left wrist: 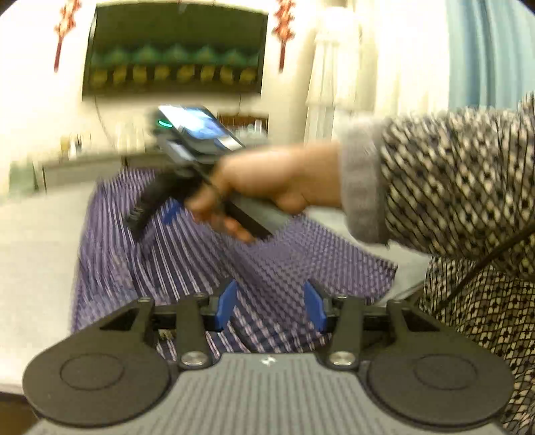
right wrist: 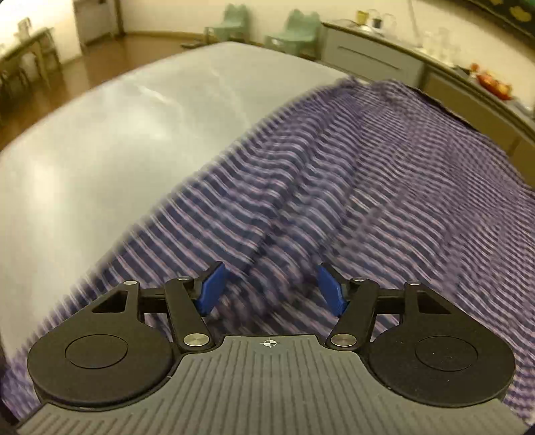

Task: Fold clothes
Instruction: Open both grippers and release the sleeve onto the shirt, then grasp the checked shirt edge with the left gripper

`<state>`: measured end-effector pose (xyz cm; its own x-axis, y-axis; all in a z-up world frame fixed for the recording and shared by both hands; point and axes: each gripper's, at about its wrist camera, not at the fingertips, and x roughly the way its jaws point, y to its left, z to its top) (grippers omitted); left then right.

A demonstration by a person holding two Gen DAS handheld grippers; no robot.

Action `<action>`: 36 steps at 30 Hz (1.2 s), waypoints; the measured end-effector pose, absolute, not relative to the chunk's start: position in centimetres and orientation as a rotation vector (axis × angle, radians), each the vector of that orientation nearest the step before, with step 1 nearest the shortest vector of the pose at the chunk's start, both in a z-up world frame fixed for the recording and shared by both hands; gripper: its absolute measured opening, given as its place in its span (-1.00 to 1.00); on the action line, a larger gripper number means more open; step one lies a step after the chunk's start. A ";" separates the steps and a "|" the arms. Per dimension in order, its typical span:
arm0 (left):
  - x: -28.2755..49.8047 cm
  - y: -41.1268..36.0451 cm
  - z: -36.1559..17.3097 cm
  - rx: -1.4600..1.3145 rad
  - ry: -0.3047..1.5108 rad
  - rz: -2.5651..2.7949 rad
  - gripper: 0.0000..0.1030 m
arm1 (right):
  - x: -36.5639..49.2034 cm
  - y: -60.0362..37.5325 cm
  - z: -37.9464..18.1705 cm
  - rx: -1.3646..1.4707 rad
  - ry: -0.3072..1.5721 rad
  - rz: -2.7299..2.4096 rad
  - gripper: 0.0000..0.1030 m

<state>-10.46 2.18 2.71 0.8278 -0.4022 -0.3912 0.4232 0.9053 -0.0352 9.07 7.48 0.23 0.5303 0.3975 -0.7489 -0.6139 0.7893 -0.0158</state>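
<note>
One garment (right wrist: 367, 187), purple with thin pale stripes, lies spread across the grey table (right wrist: 117, 140), rumpled into long ridges and reaching to the far edge on one side, with bare tabletop beside it on the other. Both views are smeared with motion blur, so the fine weave and any seams are hard to read. Just above the cloth at its near edge hangs the left gripper (left wrist: 271, 306), its blue pads (left wrist: 227, 302) spread wide apart with only striped fabric showing in the gap and nothing pinched. Over the middle of the cloth the right gripper (right wrist: 272, 289) hangs likewise, its blue fingers (right wrist: 209, 289) standing well apart and empty; whether the tips brush the fabric I cannot tell. From the left camera the right tool appears again, angled down toward the garment and gripped by a hand (left wrist: 277, 180) coming out of a black-and-cream patterned sleeve (left wrist: 461, 180) with a grey cuff. Behind the table runs a low grey sideboard (right wrist: 374, 57) carrying glassware and a red dish. Two pale green chairs (right wrist: 301, 28) stand near the table's far end. On the wall above hangs a dark framed picture (left wrist: 174, 50) flanked by red hanging ornaments (left wrist: 65, 30).
</note>
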 end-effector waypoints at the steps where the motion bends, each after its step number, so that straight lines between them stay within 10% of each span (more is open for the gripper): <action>1: -10.6 2.7 3.1 0.052 0.370 -0.397 -0.10 | 8.5 5.9 1.3 -0.218 0.785 0.624 0.24; 11: -0.1 6.6 -1.3 0.061 0.703 -0.115 -0.12 | 4.5 -8.7 -1.3 -0.060 0.849 0.457 0.54; 17: -0.7 4.4 2.0 0.146 0.597 -0.098 -0.07 | 3.8 -18.3 2.4 0.081 0.687 0.362 0.83; 29: 4.8 -16.1 4.5 0.492 0.414 -0.469 0.29 | 10.5 -38.8 -0.9 0.382 0.632 -0.167 0.81; 32: 5.4 -21.8 2.5 0.626 0.372 -0.544 0.29 | 11.9 -38.8 -1.8 0.339 0.637 -0.125 0.55; 36: 6.2 -29.4 -0.1 0.804 0.312 -0.643 0.30 | 12.6 -39.2 -2.6 0.383 0.717 -0.021 -0.71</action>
